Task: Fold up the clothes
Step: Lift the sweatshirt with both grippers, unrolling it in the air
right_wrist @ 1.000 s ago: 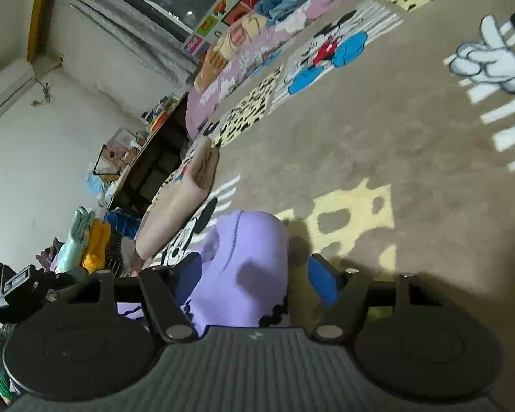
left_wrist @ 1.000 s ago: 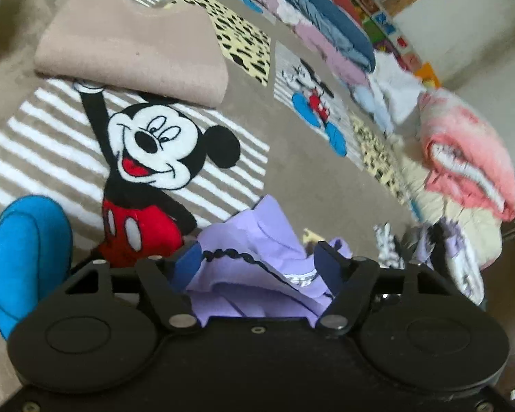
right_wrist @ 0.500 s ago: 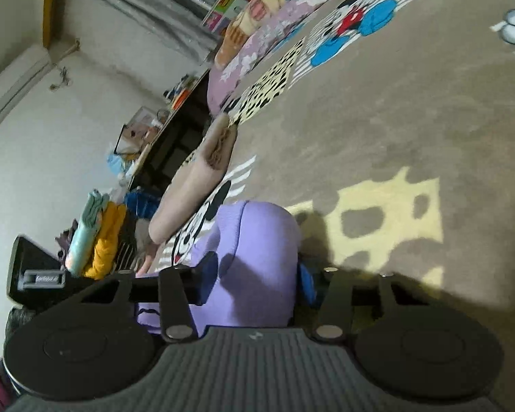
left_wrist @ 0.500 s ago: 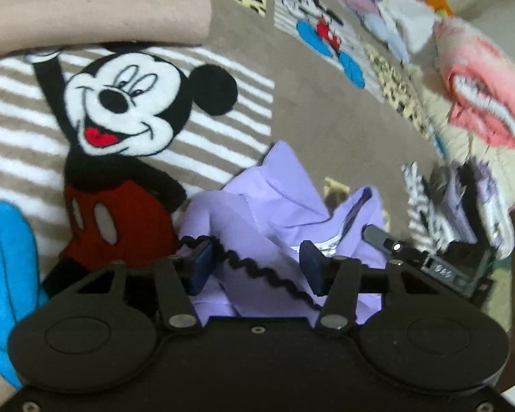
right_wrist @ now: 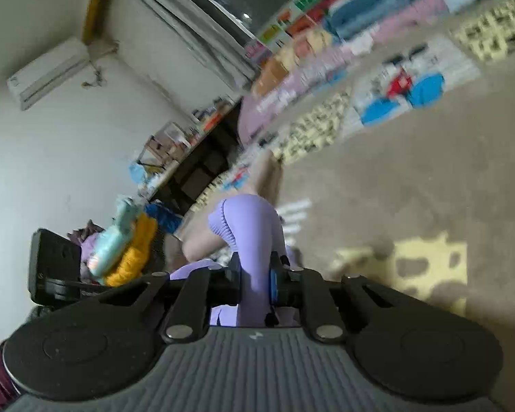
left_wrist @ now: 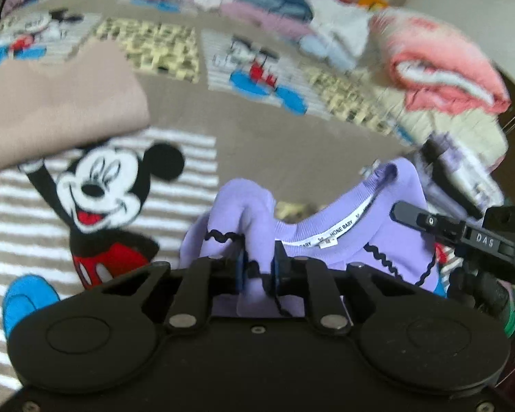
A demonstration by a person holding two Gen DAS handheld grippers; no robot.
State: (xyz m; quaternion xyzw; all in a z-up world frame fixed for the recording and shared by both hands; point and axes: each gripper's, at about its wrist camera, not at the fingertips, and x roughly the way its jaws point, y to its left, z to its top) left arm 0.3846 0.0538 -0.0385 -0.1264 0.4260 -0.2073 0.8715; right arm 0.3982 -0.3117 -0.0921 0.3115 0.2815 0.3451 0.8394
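Low centre of the left wrist view: left gripper (left_wrist: 257,269), fingers closing narrow on a bunched fold of the lilac top (left_wrist: 367,237). Low centre of the right view: right gripper (right_wrist: 254,279), fingers closing, pinching the same top's ribbed edge. Beyond: cartoon-mouse rug (left_wrist: 175,110); upper left, folded beige garment (left_wrist: 58,103); upper right, pink blanket (left_wrist: 439,65).
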